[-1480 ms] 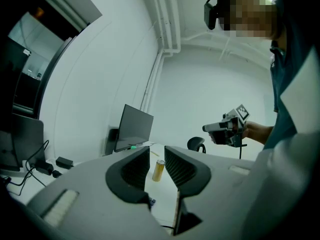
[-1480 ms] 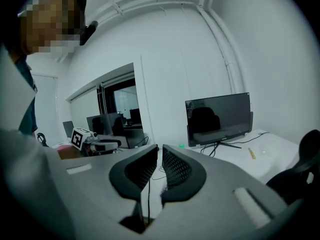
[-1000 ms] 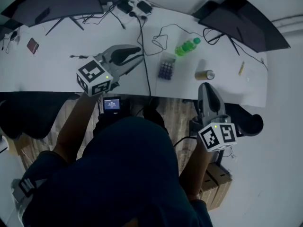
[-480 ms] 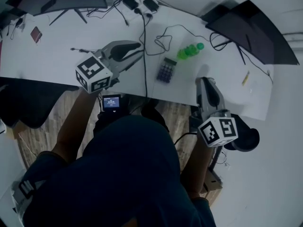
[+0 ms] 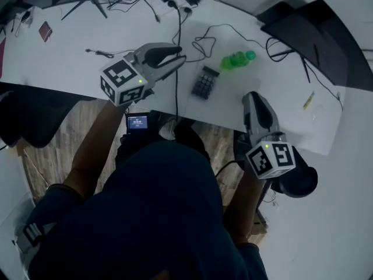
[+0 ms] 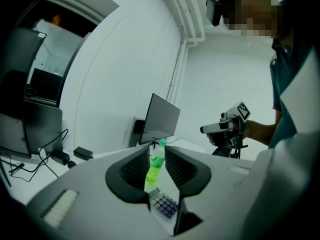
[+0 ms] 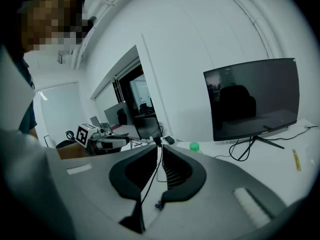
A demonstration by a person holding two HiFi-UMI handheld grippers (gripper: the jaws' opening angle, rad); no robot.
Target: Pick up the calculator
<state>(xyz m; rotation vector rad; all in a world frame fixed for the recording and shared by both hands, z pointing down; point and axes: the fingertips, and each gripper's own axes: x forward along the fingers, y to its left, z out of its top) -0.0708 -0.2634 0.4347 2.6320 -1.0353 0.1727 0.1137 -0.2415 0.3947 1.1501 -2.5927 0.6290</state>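
Note:
The dark calculator (image 5: 205, 81) lies flat on the white desk (image 5: 87, 45), near its front edge; in the left gripper view the calculator (image 6: 165, 206) shows through the slit between the jaws. A green bottle (image 5: 236, 59) lies on its side just beyond it. My left gripper (image 5: 178, 59) hovers over the desk a short way left of the calculator, pointing at it. Its jaws have just eased apart a hair and stand all but shut, with nothing between them. My right gripper (image 5: 252, 96) hangs at the desk's front edge, right of the calculator, shut and empty.
Black cables (image 5: 178, 28) cross the desk between my left gripper and the calculator. Dark monitors (image 5: 315, 34) stand at the back right and back left. A yellow pen (image 5: 309, 101) lies at the right. A small lit screen (image 5: 137, 122) sits below the desk's edge.
Both grippers have moved forward and lower over the desk, the left one closer to the calculator. The can seen beside the right gripper a second ago is now hidden.

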